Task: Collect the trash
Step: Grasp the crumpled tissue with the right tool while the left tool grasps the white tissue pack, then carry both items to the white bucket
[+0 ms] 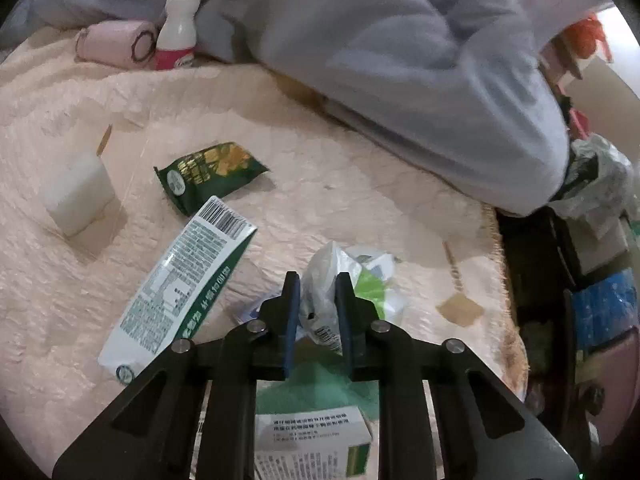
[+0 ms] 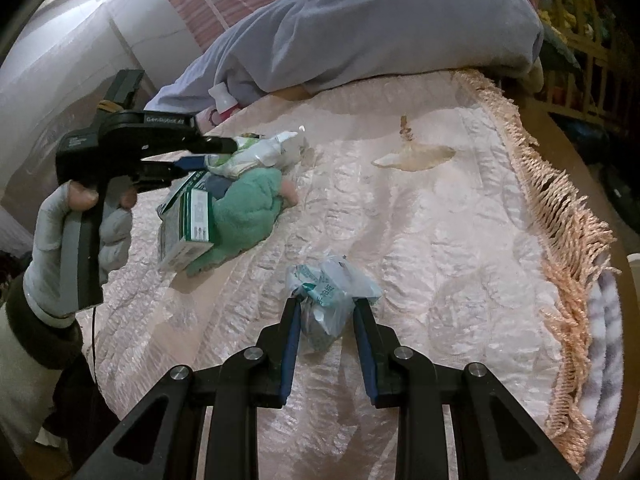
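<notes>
In the left wrist view my left gripper [image 1: 318, 285] is shut on a crumpled white and green plastic wrapper [image 1: 326, 276] lying on the pink quilted bedspread [image 1: 360, 208]. The right wrist view shows that same left gripper [image 2: 218, 154], in a gloved hand [image 2: 80, 232], pinching the wrapper [image 2: 256, 152]. My right gripper [image 2: 326, 306] is shut on a crumpled clear bag with teal print [image 2: 332, 288], low over the bedspread [image 2: 440, 280]. Loose trash lies around: a green snack bag [image 1: 212, 176], a flattened white and green carton [image 1: 180, 292], a tan wrapper [image 2: 416, 156].
A small printed box [image 1: 312, 440] and a green cloth [image 1: 320, 388] lie under the left gripper. A white block [image 1: 80, 192], pink roll [image 1: 116, 44] and white bottle [image 1: 178, 32] sit far left. A grey duvet [image 1: 380, 60] covers the back. The fringed bed edge [image 2: 560, 220] runs right.
</notes>
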`<state>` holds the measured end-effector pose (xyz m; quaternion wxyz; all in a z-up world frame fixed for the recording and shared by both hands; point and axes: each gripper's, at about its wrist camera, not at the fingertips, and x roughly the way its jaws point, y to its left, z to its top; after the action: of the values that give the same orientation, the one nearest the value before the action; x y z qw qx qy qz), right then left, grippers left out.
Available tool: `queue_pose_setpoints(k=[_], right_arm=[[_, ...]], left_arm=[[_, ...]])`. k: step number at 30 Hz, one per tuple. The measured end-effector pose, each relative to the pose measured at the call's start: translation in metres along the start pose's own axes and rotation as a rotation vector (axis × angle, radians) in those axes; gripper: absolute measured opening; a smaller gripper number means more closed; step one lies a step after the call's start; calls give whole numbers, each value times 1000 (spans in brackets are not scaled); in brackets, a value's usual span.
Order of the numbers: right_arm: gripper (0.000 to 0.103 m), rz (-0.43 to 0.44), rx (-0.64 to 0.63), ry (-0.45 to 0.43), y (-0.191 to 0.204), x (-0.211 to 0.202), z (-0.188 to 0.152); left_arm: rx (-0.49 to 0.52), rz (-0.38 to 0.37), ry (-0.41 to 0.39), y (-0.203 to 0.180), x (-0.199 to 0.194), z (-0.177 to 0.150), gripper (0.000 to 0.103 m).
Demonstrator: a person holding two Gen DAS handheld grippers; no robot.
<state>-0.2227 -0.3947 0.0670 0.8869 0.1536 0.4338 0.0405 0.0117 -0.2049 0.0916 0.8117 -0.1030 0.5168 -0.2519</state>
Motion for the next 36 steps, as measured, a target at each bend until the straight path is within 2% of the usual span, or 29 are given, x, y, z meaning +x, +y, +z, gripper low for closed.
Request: queue_pose_setpoints(k=[8, 13, 18, 26, 36], right_arm=[[26, -22, 10, -50, -2, -24, 0], [26, -52, 14, -64, -7, -41, -5], [26, -84, 26, -83, -17, -61, -11], [26, -135, 60, -105, -40, -92, -25], [26, -201, 109, -122, -78, -123, -41]], left_arm=[[46, -85, -7, -21, -32, -26, 12], [126, -123, 6, -53, -45, -54, 12], [228, -118, 14, -87, -48, -86, 12], [323, -121, 46, -130, -41, -123, 12], [410, -139, 57, -178, -29, -146, 12]])
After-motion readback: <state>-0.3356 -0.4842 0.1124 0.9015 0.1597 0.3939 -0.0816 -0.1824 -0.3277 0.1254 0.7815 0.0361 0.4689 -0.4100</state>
